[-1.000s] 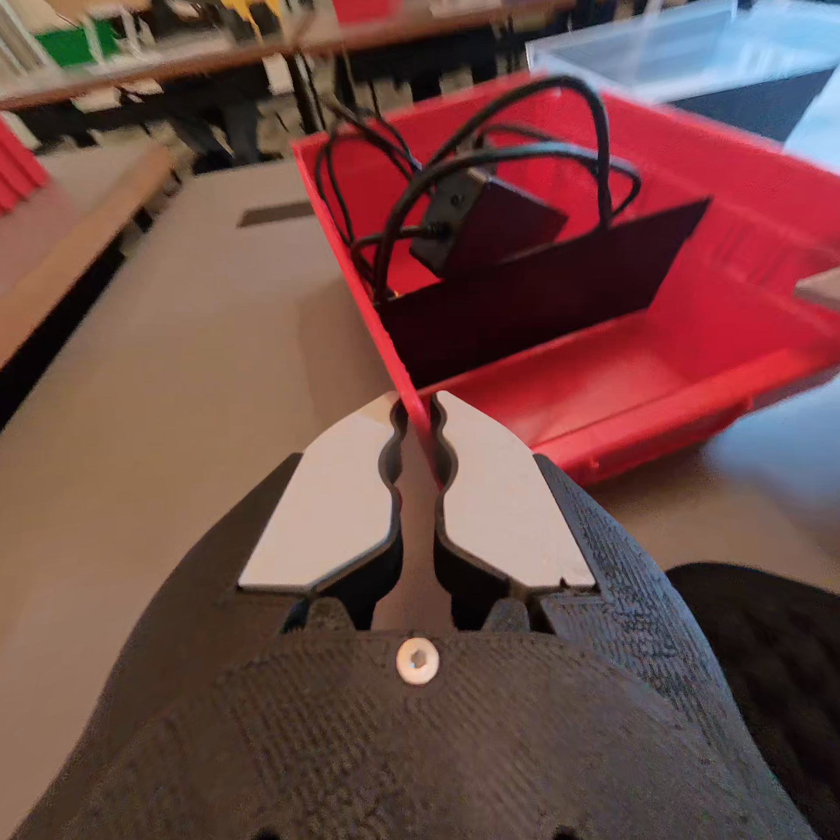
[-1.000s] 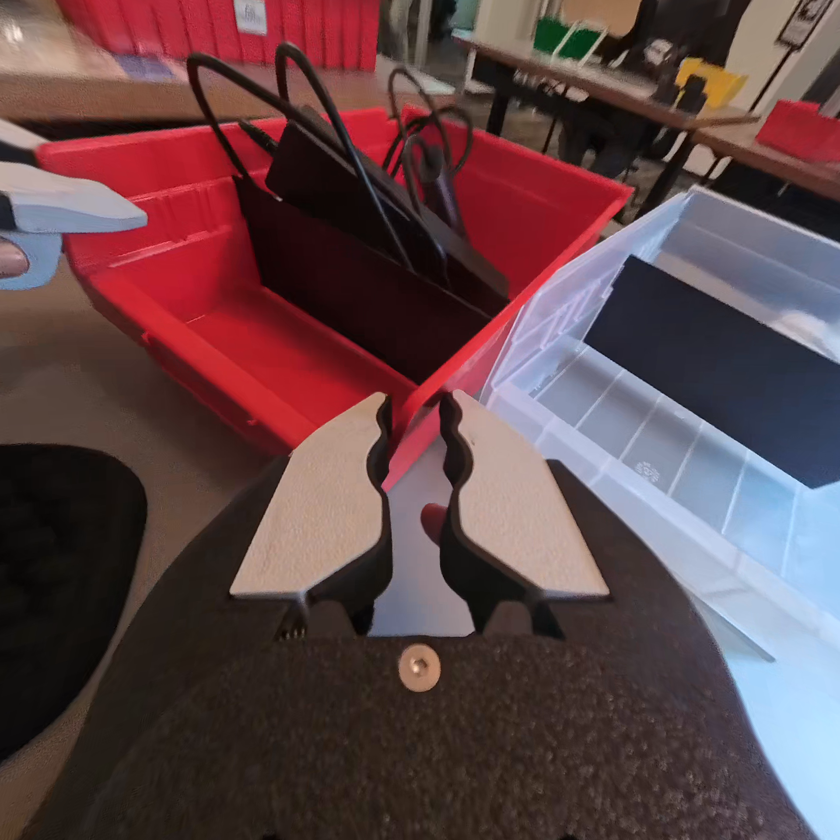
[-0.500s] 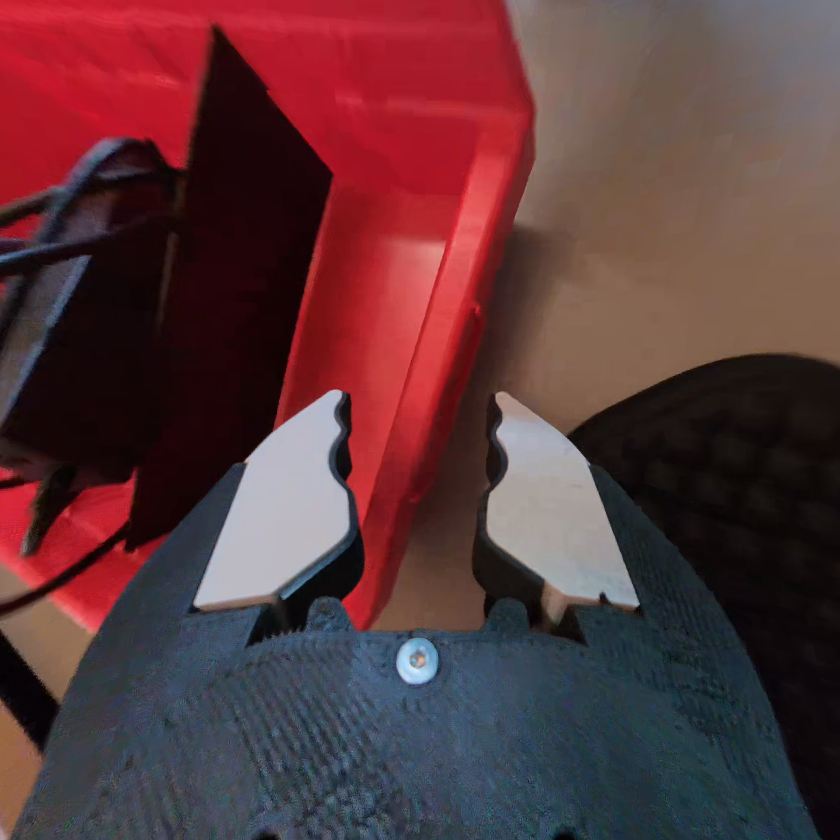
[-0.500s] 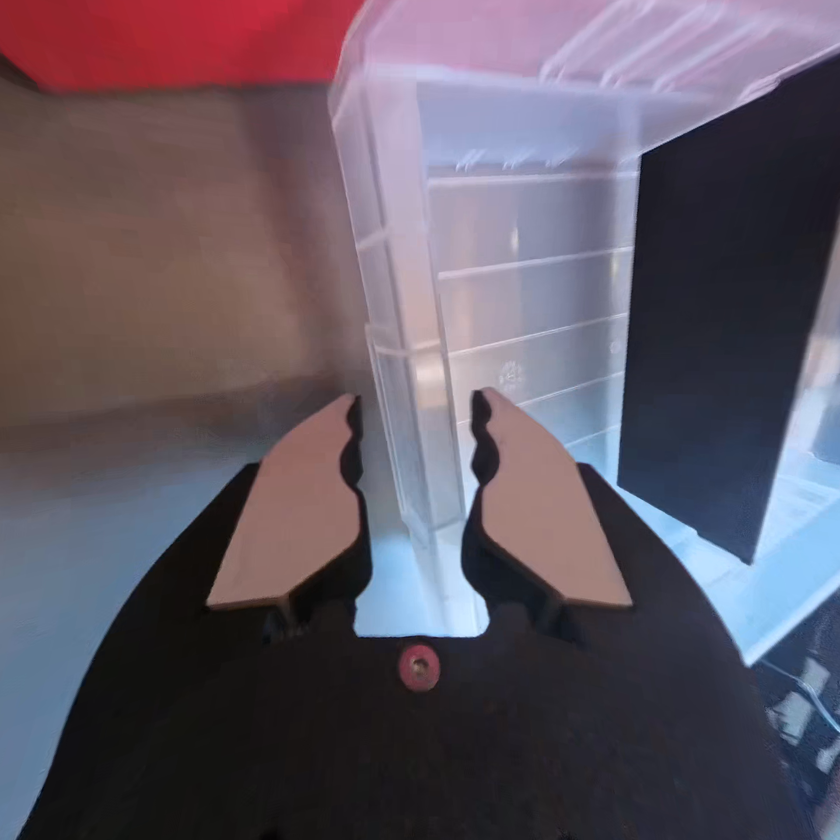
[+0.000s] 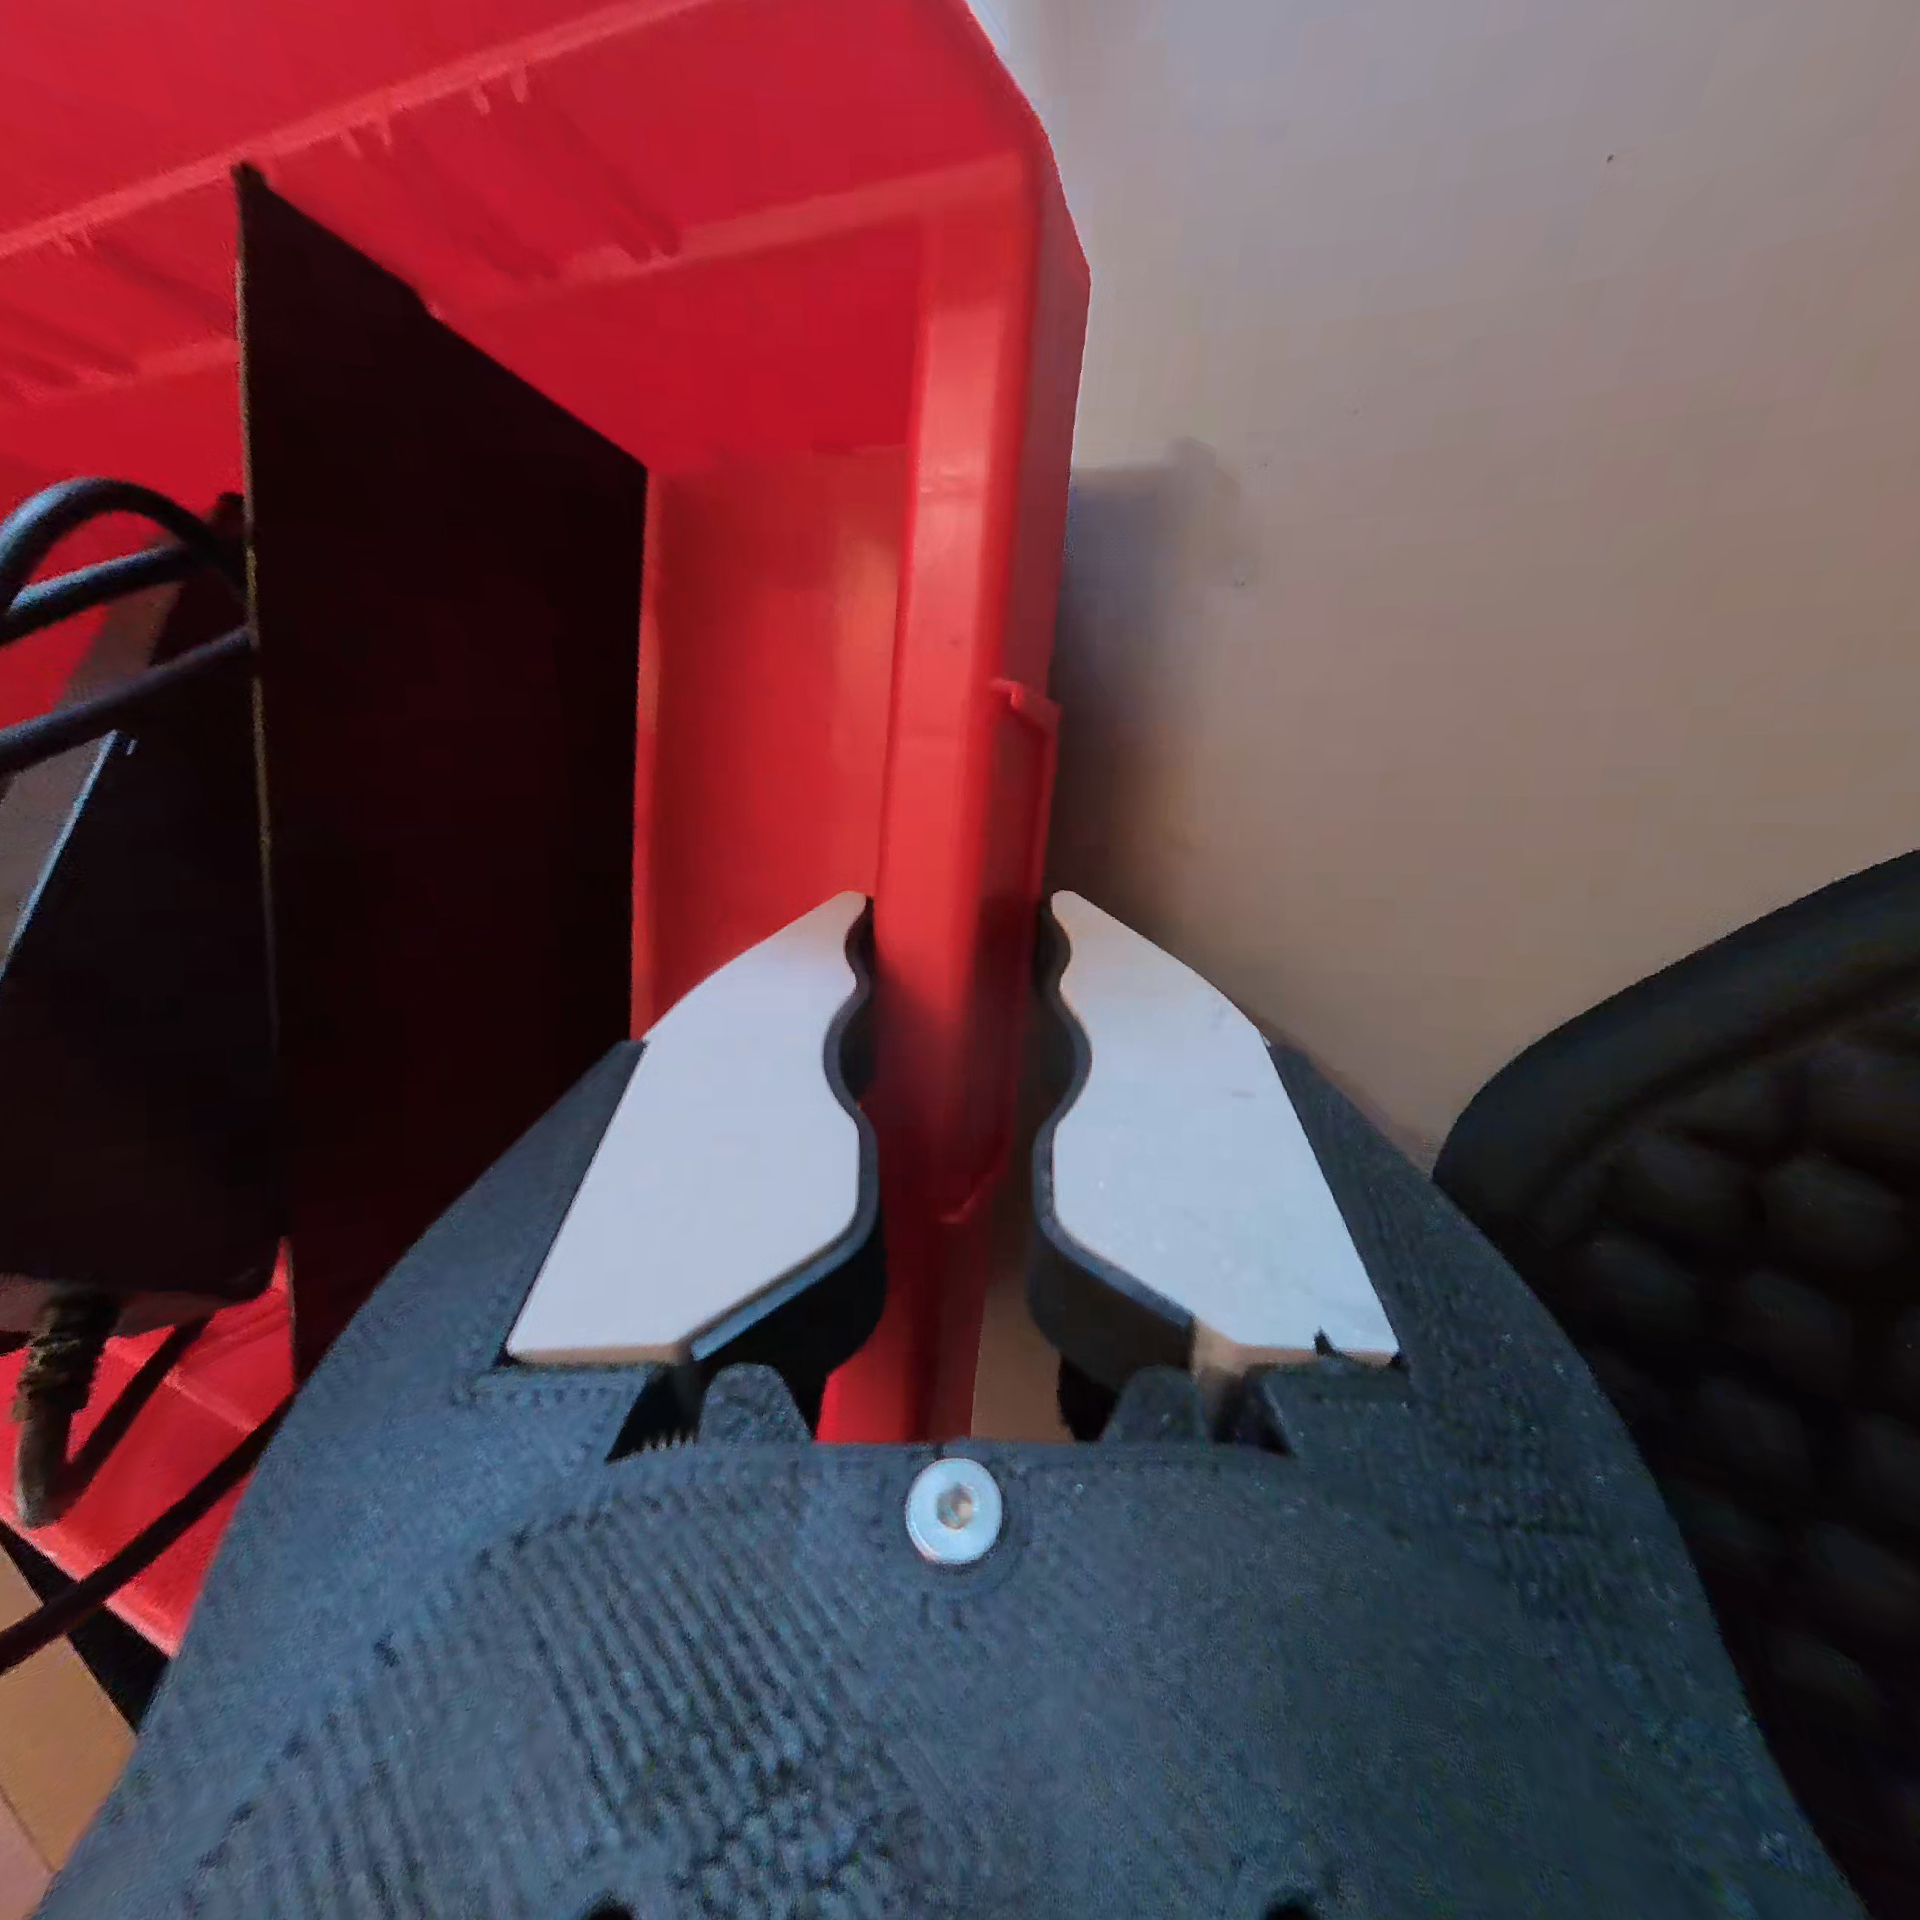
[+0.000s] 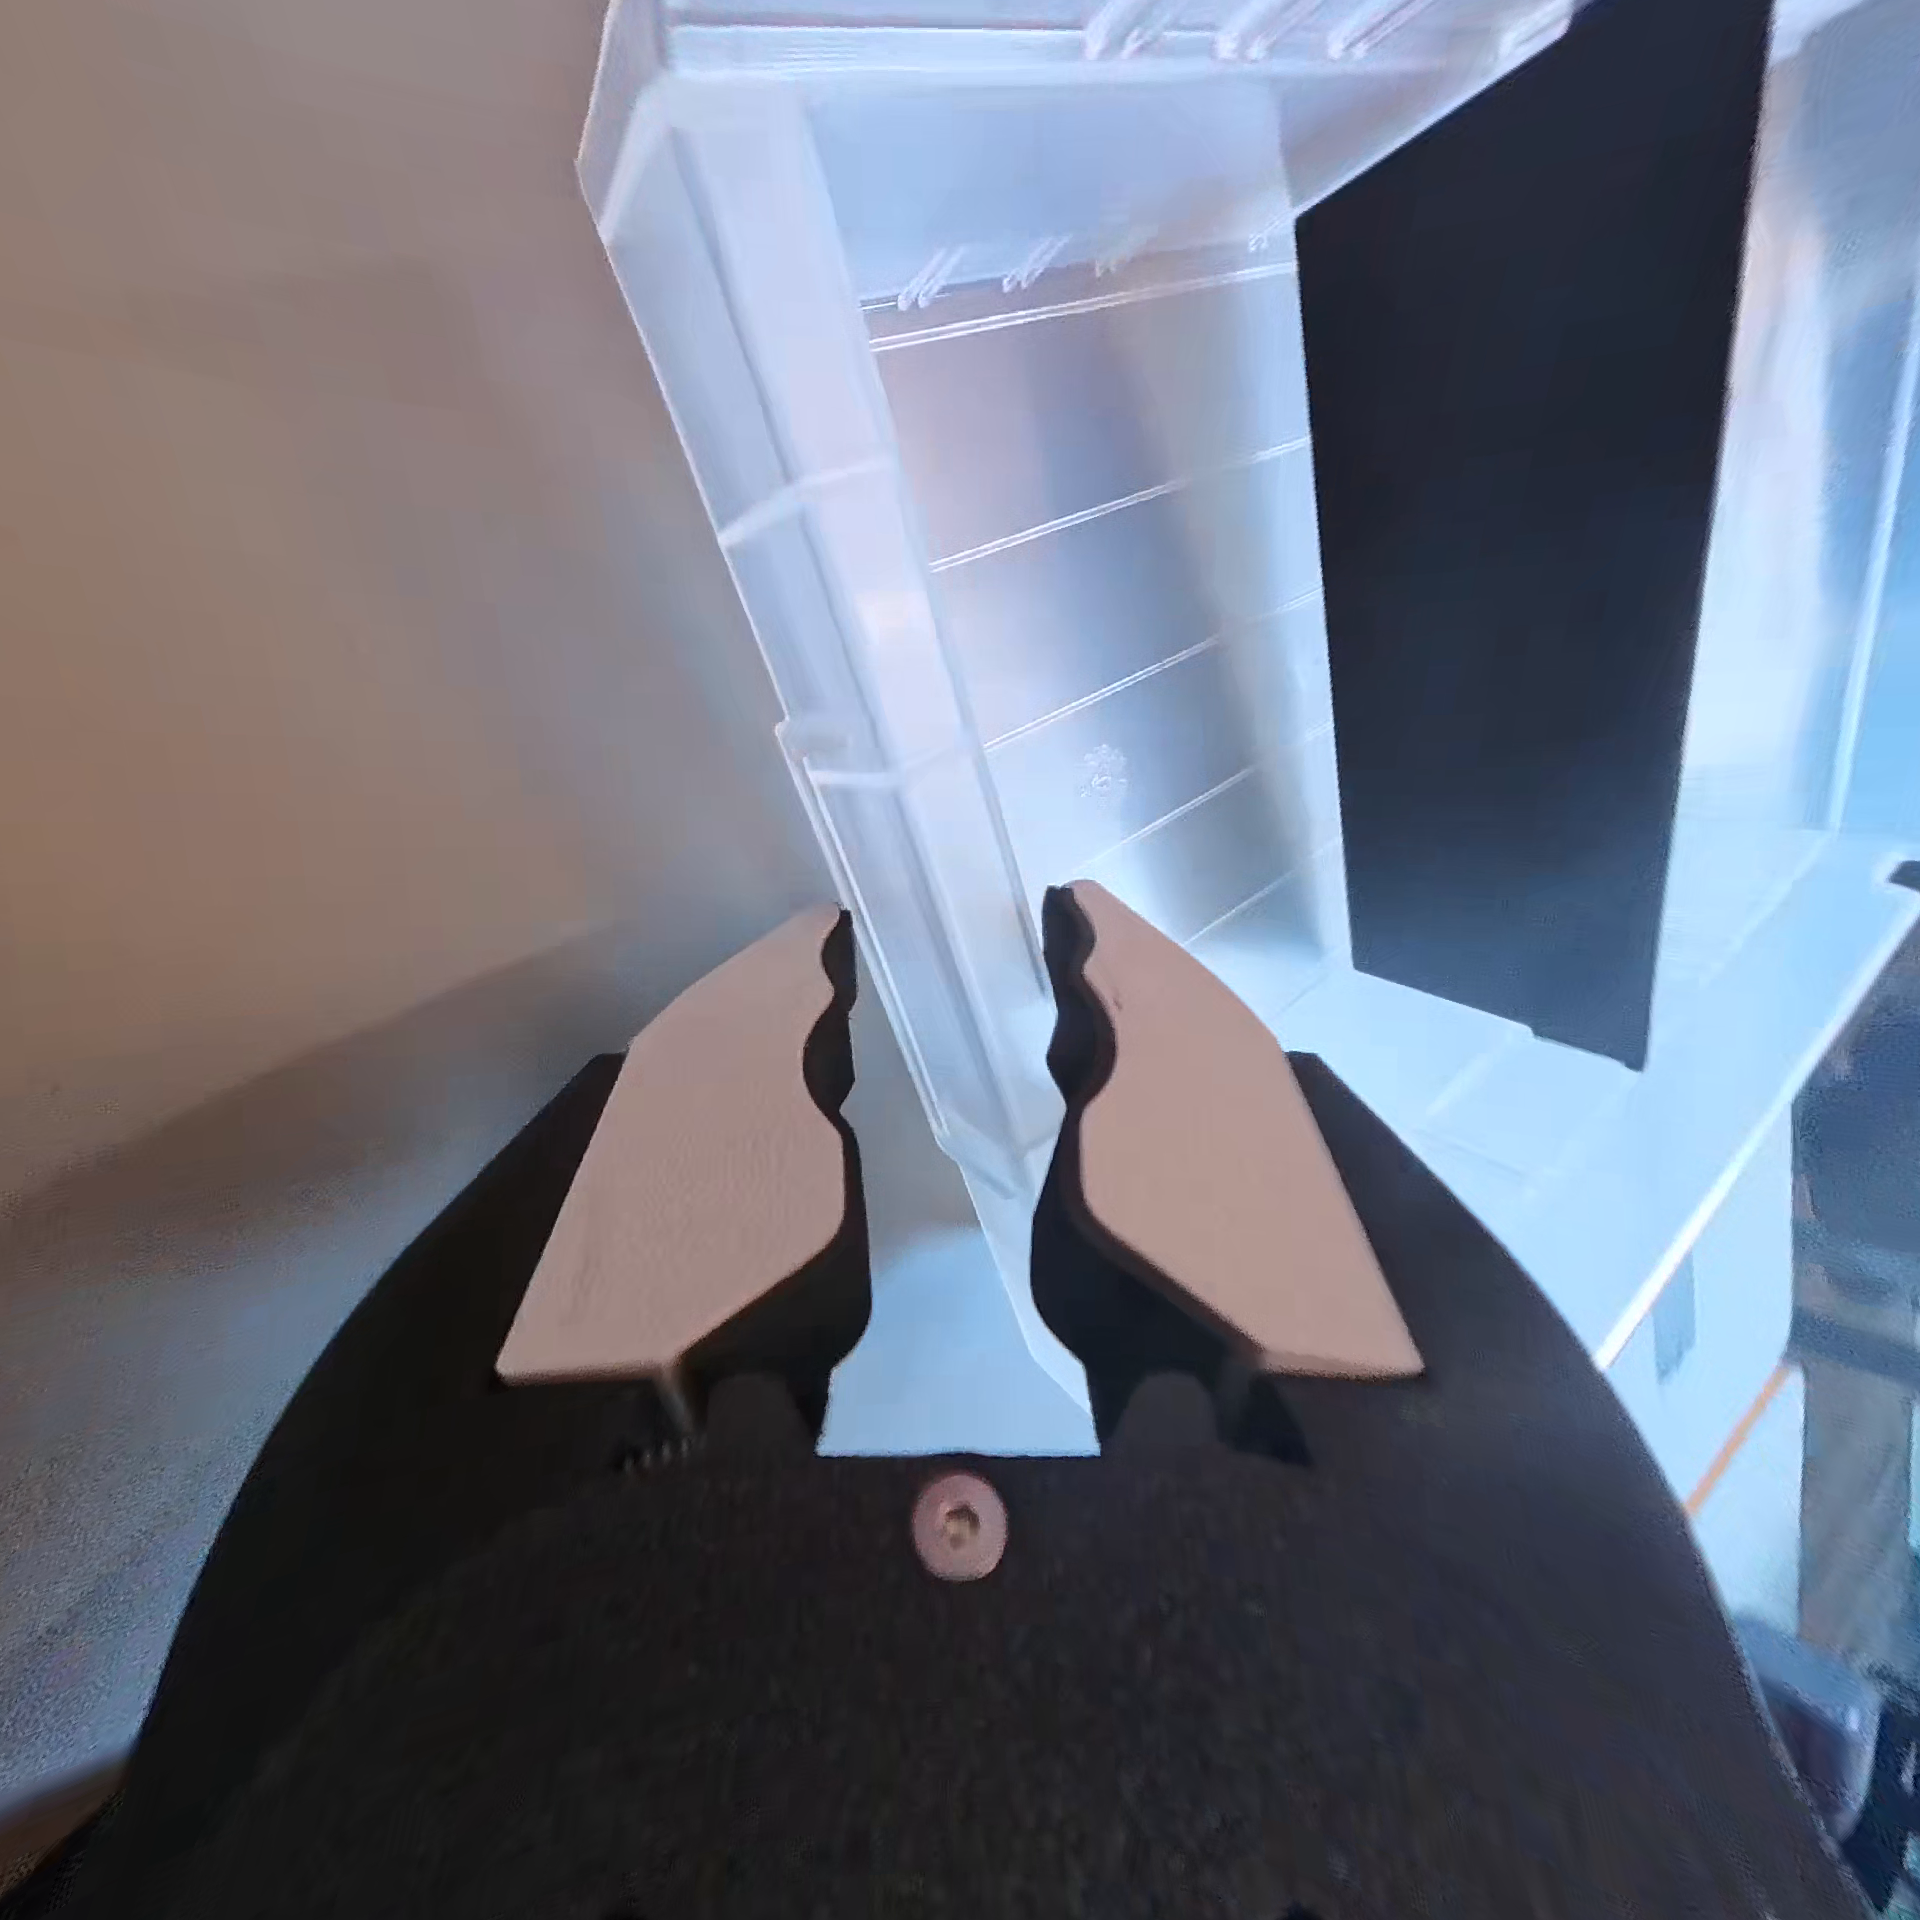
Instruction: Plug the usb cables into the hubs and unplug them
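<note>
Red bin (image 5: 966,582) wall between left gripper (image 5: 954,914) jaws.
Clear bin (image 6: 831,582) wall, toward 12 o'clock, between right gripper (image 6: 948,904); both pairs narrow, grip unclear.

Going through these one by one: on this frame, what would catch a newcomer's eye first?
The bright red bin fills the left wrist view, its front wall standing between the fingers of the left tool, a black divider and tangled black cables inside on the left. In the right wrist view, the right tool likewise straddles a wall of the clear plastic bin, which holds a dark divider panel.
</note>
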